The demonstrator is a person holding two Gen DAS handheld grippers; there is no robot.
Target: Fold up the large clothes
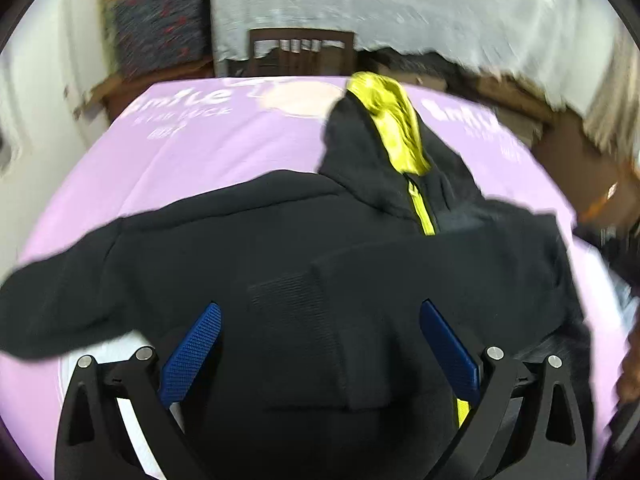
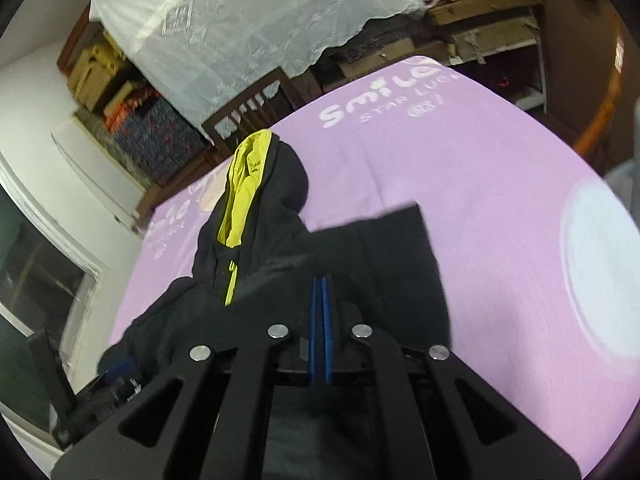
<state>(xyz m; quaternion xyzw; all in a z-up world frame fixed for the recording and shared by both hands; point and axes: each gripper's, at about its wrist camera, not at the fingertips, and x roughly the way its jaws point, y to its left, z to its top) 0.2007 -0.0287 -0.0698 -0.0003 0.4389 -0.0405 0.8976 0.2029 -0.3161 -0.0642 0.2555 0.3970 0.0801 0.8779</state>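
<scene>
A black hoodie (image 1: 260,240) with a yellow hood lining (image 1: 394,120) and a yellow zipper lies face up on the lilac sheet (image 1: 220,148). Its hood points away from me. My left gripper (image 1: 320,306) hovers open over the hoodie's lower body, with nothing between its blue pads. In the right wrist view the hoodie (image 2: 276,216) spreads to the left. My right gripper (image 2: 322,280) is shut, and its blue pads pinch the dark sleeve fabric (image 2: 396,248), which lifts off the sheet (image 2: 460,168) with its cuff pointing away.
A dark wooden chair (image 1: 300,52) stands behind the far edge, also in the right wrist view as the chair (image 2: 248,108). White plastic sheeting (image 2: 260,20) covers stacked goods beyond. A patterned bin (image 1: 160,32) sits at the back left. A white round print (image 2: 600,264) marks the sheet.
</scene>
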